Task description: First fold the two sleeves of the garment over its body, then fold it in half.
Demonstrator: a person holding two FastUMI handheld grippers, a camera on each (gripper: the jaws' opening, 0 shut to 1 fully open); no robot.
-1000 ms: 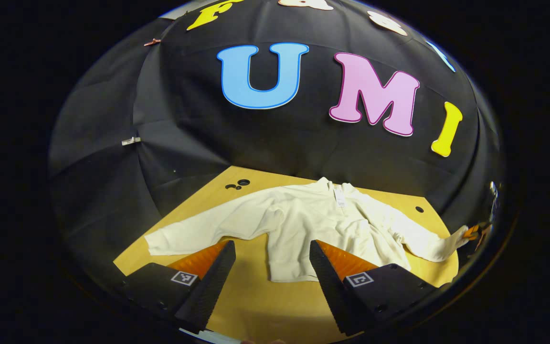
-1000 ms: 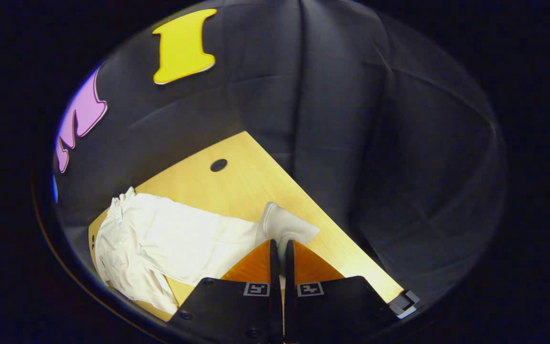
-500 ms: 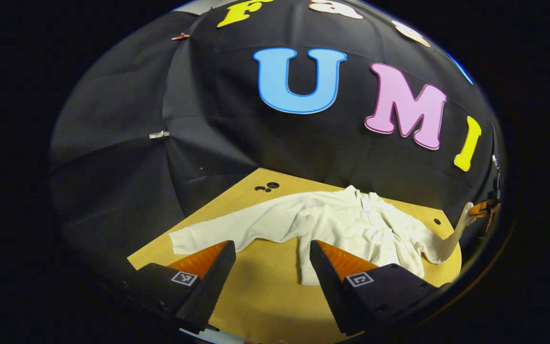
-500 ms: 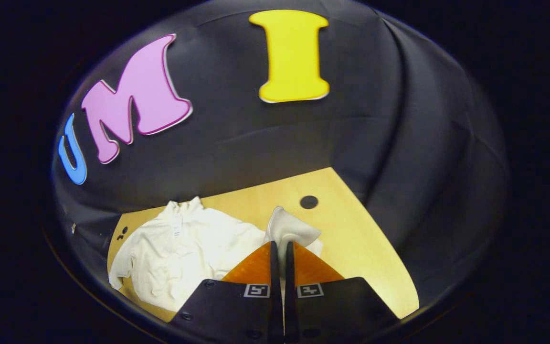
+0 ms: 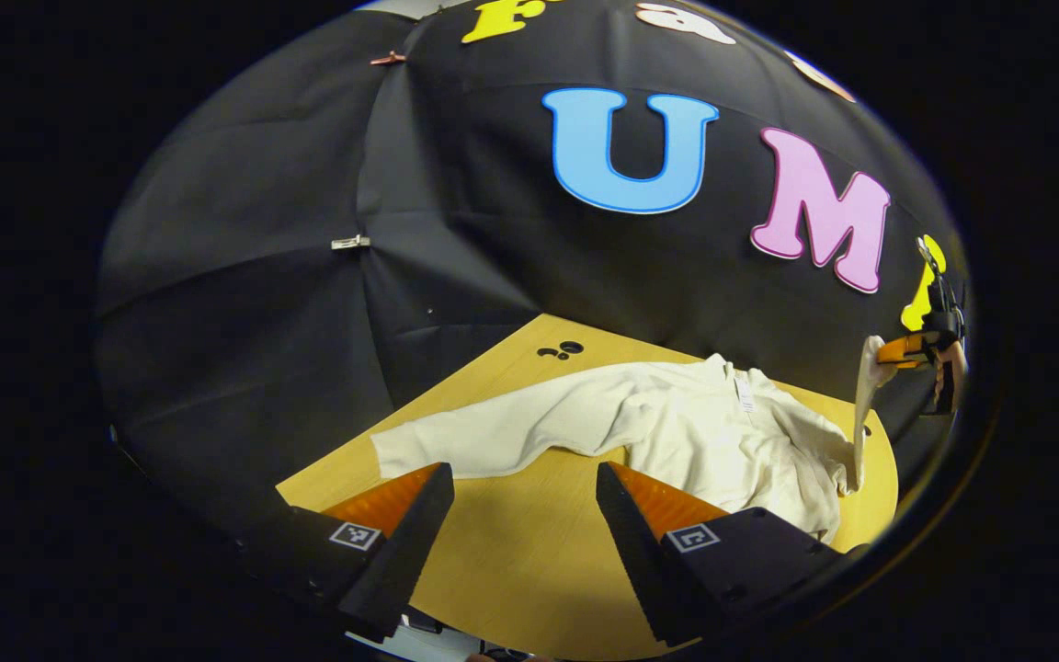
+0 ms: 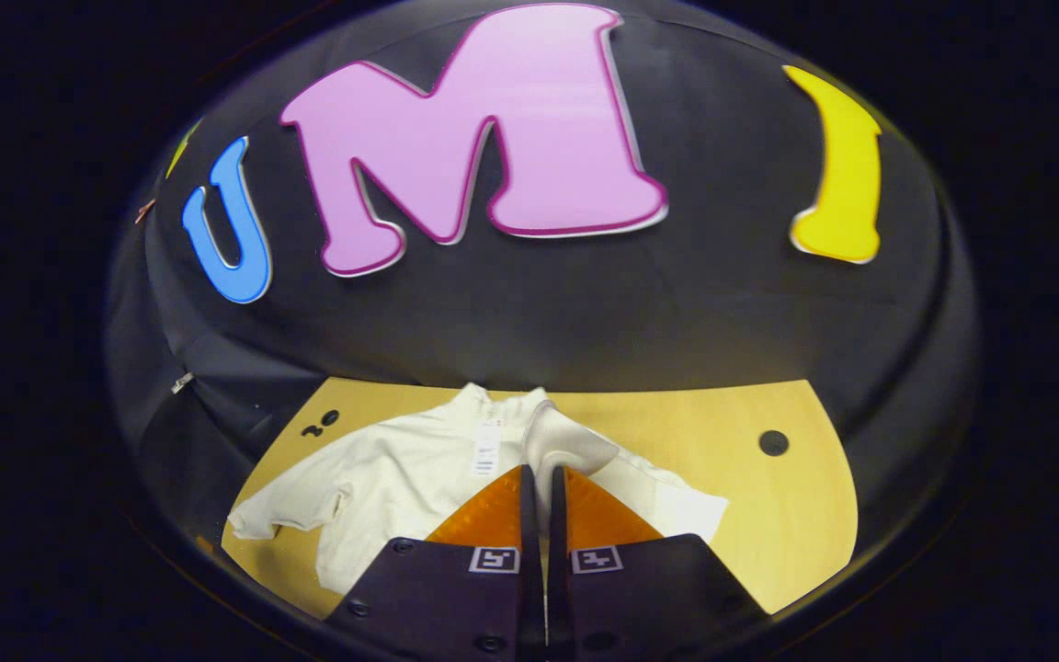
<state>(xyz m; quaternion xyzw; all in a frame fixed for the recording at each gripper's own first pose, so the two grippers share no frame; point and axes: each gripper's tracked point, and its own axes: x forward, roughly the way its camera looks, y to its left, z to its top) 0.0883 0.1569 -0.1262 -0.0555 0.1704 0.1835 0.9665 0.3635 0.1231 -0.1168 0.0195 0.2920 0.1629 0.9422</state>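
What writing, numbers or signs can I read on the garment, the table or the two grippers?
Tag at the collar of the garment: print too small to read.
Square markers on the left gripper and the right gripper: black-and-white patterns, no readable words.
Table: no writing visible.

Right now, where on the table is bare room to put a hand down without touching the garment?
Bare wood lies in front of the garment, between the left gripper and its flat sleeve. Another bare patch borders the table edge around the dark hole. The middle is crowded: the right gripper holds the other sleeve over the body.
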